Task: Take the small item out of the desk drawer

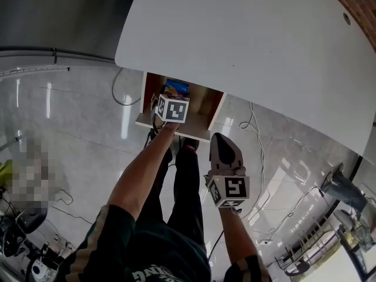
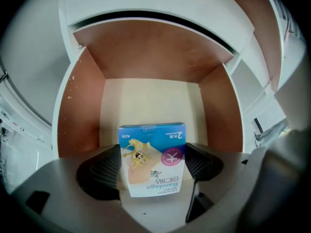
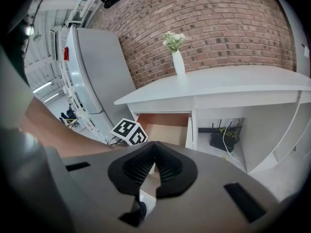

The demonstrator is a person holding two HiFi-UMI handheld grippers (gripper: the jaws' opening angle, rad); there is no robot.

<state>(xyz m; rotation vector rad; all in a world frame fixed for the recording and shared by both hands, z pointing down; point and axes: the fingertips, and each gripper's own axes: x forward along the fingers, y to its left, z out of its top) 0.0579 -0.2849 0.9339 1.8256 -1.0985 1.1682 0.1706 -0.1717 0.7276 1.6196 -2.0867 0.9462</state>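
Here, the left claw [image 2: 152, 173] is closed on the box [image 2: 153, 149]. One pad [image 2: 103, 171] is pressed against each side face, and the box is held upright between them, with its print upside down in the left gripper view. The box is located inside the open drawer [image 2: 82, 110], between its brown side walls. Whether its base is in contact with the drawer floor cannot be told. In the head view, the drawer is seen pulled out from under the white surface [image 1: 247, 46], and the blue top of the box is visible just beyond the left marker cube [image 1: 172, 108]. The right claw [image 3: 153, 165] is fully closed, with nothing between its pads. It is held apart from the drawer, over the tiled floor [image 1: 88, 116]. In the right gripper view, a vase [image 3: 178, 62] of flowers is seen standing on the surface, and a router [image 3: 219, 140] is placed beneath it.
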